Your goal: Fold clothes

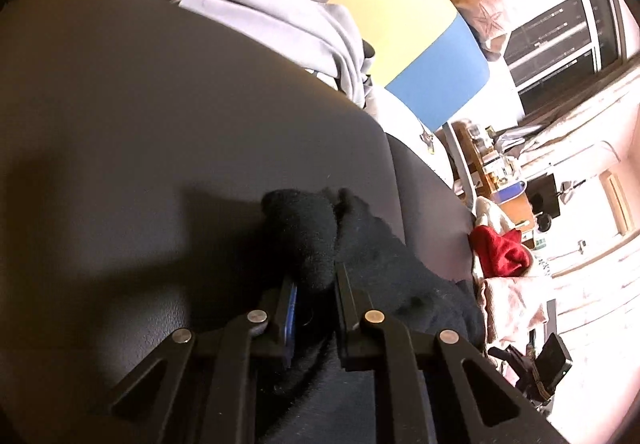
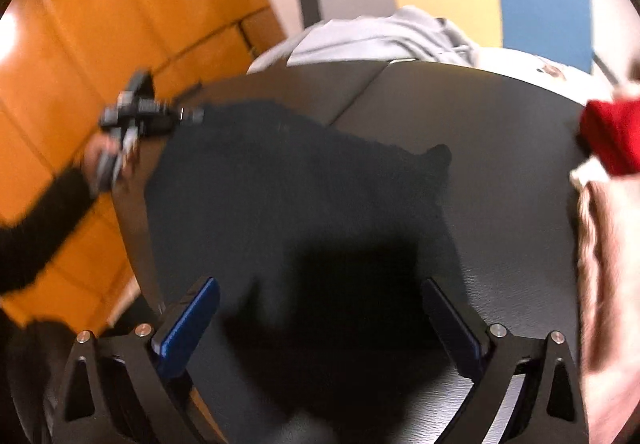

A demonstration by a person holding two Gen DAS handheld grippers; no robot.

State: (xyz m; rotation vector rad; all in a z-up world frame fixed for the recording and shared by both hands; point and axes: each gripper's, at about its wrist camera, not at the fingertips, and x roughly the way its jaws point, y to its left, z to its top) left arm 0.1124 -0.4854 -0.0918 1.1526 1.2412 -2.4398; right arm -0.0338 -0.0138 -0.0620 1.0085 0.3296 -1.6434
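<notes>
The black garment (image 2: 304, 196) lies spread on the dark grey table (image 1: 120, 92), one bunched edge pinched in the left gripper (image 1: 316, 284), the right gripper (image 2: 320, 308) hovering wide open and empty above it, with grey clothes (image 1: 280, 16) behind and a red cloth (image 2: 612, 140) at the table's right edge.

Black garment (image 2: 304, 180) on dark grey worktop (image 1: 140, 104); pale grey clothes (image 1: 280, 20); red cloth (image 2: 612, 140); yellow-and-blue panel (image 1: 416, 44); orange wall (image 2: 120, 24).

A dark grey table (image 2: 500, 148) stands on an orange wooden floor (image 2: 100, 24); bright light washes the window (image 1: 560, 40) behind.
</notes>
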